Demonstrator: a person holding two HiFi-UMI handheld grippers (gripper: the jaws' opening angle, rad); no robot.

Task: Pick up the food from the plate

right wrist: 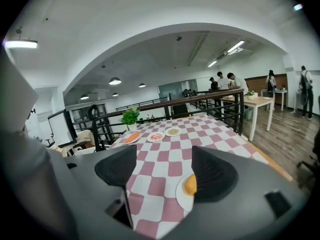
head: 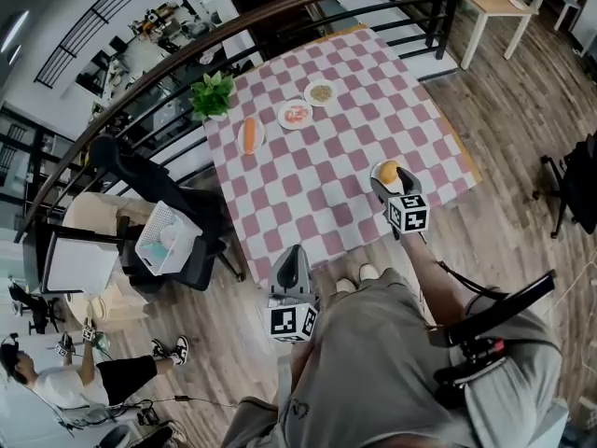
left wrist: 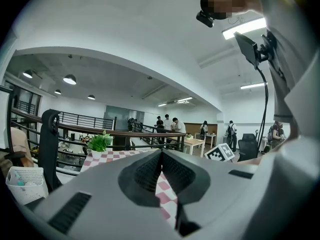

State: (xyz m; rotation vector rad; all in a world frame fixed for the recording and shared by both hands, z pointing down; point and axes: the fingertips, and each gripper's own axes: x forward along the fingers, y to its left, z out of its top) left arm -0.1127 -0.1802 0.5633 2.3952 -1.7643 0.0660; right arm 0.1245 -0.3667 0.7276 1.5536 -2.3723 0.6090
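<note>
A white plate point(head: 377, 170) with a round orange food point(head: 389, 169) sits at the near right edge of the pink-checked table point(head: 317, 175). My right gripper point(head: 382, 189) hovers just before it, open, with nothing between its fingers. In the right gripper view the orange food point(right wrist: 190, 185) and its plate point(right wrist: 181, 194) show between the jaws, partly hidden by the right jaw; the right gripper point(right wrist: 164, 170) is open. My left gripper point(head: 291, 267) is off the table by my body, shut and empty. Its jaws meet in the left gripper view point(left wrist: 161, 158).
At the table's far side lie a plate with a long orange food point(head: 249, 135), one with red food point(head: 296, 114) and one with beige food point(head: 321, 91), plus a potted plant point(head: 213, 94). A railing point(head: 280, 12) runs behind. A chair with a white basket point(head: 168, 236) stands left.
</note>
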